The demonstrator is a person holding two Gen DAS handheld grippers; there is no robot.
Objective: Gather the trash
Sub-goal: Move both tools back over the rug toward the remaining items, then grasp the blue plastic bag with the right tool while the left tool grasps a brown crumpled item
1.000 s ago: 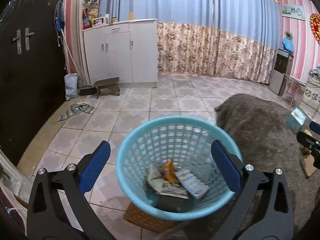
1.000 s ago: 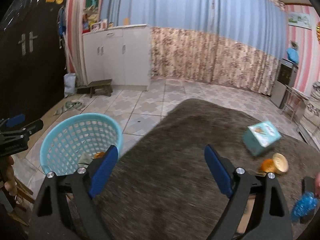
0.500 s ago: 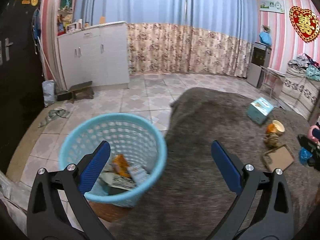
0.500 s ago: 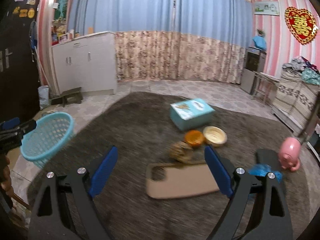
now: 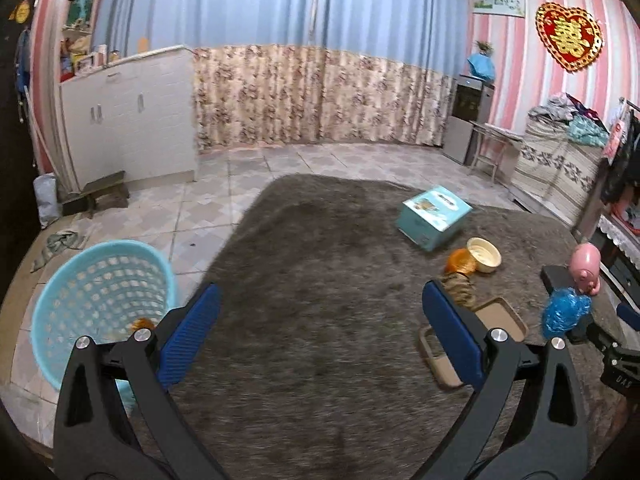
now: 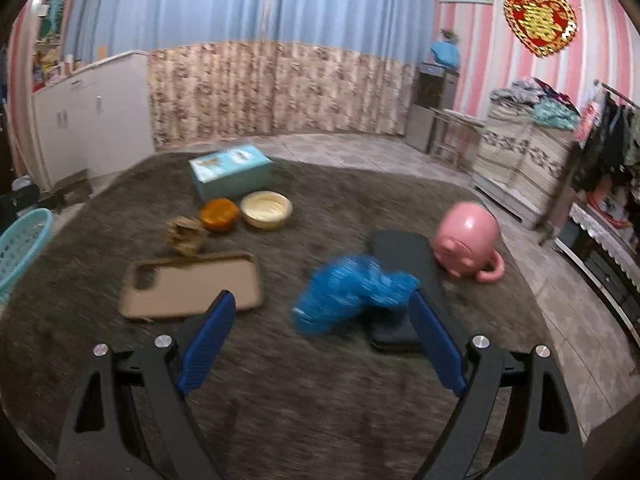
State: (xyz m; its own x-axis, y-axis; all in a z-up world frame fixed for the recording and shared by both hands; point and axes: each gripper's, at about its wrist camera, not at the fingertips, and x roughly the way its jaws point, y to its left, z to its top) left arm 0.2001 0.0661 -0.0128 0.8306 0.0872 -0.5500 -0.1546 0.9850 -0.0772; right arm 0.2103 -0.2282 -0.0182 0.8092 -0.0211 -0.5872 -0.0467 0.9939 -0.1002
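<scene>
A light blue mesh trash basket [image 5: 96,300] stands on the tiled floor at the left edge of a dark grey rug [image 5: 320,280]; some trash shows inside it. It also shows at the far left of the right wrist view [image 6: 20,248]. A crumpled blue plastic bag [image 6: 352,292] lies on the rug just beyond my right gripper [image 6: 320,344], which is open and empty. A crumpled brown scrap [image 6: 186,236] lies near a tan phone case [image 6: 192,286]. My left gripper [image 5: 320,332] is open and empty over the rug.
On the rug lie a teal box [image 6: 230,174], an orange lid [image 6: 219,213], a cream bowl [image 6: 266,210], a pink piggy mug [image 6: 468,240] and a black flat case [image 6: 400,264]. White cabinets [image 5: 128,116] and curtains line the back wall.
Both grippers swung right, away from the basket and over the rug. The blue bag and phone case now sit close in front of the right gripper.
</scene>
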